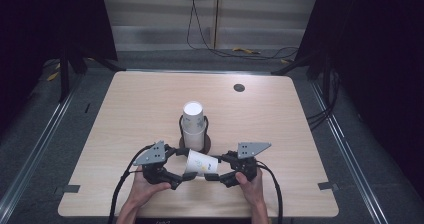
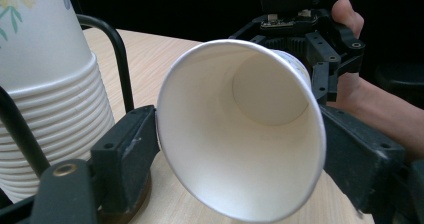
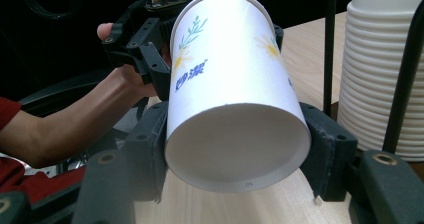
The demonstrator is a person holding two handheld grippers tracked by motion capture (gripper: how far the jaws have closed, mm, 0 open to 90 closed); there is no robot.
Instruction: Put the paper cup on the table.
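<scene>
While the single paper cup [image 1: 201, 163] lies on its side in the air between both hands, just above the surface [image 1: 280, 119] at about six o'clock from the cup stack [image 1: 193, 126], the step in hand looks like a handover from one tool to the other. The right tool [image 1: 214, 177] is clamped on the cup's base end, its jaws pressed against both sides of the wall. The left tool [image 1: 183, 178] has its jaws spread wide around the rim end; in the left gripper view they stand at nine and three o'clock of the open mouth, close to the paper, and I cannot tell whether the pads already press on it. To do this well, the left jaws should close just behind the rolled rim, where the paper is stiffest, and only gently, since a thin wall dents easily. The right tool should hold its grip until the left one clearly bears the cup, then open without tugging. Keeping the cup clear of the wire holder [image 1: 181, 125] at twelve o'clock avoids knocking the stack
</scene>
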